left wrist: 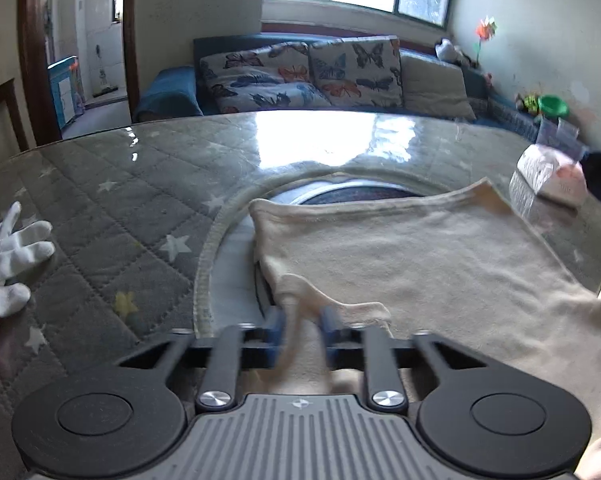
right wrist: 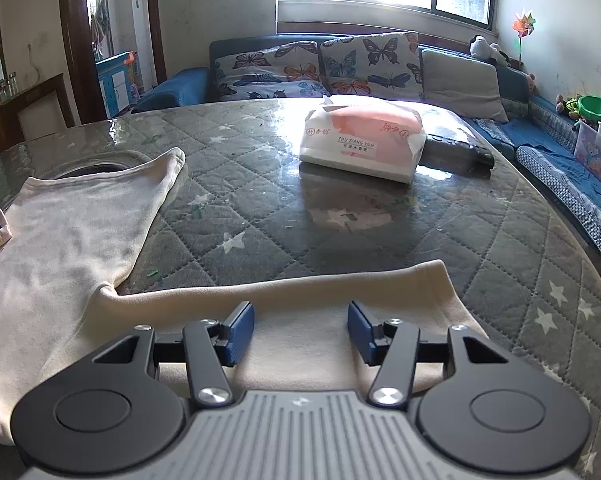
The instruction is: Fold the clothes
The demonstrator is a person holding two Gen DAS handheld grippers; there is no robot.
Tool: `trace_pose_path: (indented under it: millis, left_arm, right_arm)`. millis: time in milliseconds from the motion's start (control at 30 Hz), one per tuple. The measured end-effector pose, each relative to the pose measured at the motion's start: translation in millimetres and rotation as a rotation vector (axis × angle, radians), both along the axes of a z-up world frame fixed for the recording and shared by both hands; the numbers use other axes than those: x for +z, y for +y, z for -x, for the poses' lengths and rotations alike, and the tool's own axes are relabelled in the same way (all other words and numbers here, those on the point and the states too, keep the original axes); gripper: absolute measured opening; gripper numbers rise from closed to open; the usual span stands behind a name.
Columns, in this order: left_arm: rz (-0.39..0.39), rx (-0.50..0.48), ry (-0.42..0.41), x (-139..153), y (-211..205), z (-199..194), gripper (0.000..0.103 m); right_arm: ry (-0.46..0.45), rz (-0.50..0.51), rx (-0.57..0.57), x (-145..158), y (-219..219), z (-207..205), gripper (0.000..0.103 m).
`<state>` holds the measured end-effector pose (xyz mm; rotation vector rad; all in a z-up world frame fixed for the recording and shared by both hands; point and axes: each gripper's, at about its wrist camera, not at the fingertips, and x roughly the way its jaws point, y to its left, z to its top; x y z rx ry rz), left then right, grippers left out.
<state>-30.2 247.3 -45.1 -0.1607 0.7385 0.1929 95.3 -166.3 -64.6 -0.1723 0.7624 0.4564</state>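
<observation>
On quilted table [right wrist: 340,216]: soft cream garment [right wrist: 60,248], right hand-held gripper [right wrist: 301,332] agape.

left gripper [left wrist: 302,326] pinching cream garment [left wrist: 420,248], quilted table [left wrist: 100,200]

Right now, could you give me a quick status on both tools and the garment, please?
Left tool shut on cream garment edge. Right tool open over its sleeve. Tissue pack sits clear, beyond.
</observation>
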Motion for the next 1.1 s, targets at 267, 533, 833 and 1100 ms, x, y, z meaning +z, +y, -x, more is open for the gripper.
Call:
trace_pose_path:
  millis: [267, 533, 833, 1100]
  left_arm:
    - [-0.012, 0.248, -0.119, 29, 34, 73, 0.002]
    - [0.014, 0.144, -0.116, 44, 32, 92, 0.011]
    - [-0.008, 0.037, -0.067, 29, 9, 47, 0.050]
    - [0.002, 0.063, -0.067, 21, 12, 41, 0.010]
  right_arm:
    - [-0.024, 0.000, 0.002, 6, 2, 6, 0.053]
    - [-0.035, -0.006, 0.037, 11, 11, 15, 0.054]
    - [-0.034, -0.003, 0.073, 14, 18, 23, 0.054]
    - [-0.037, -0.004, 0.090, 17, 21, 27, 0.054]
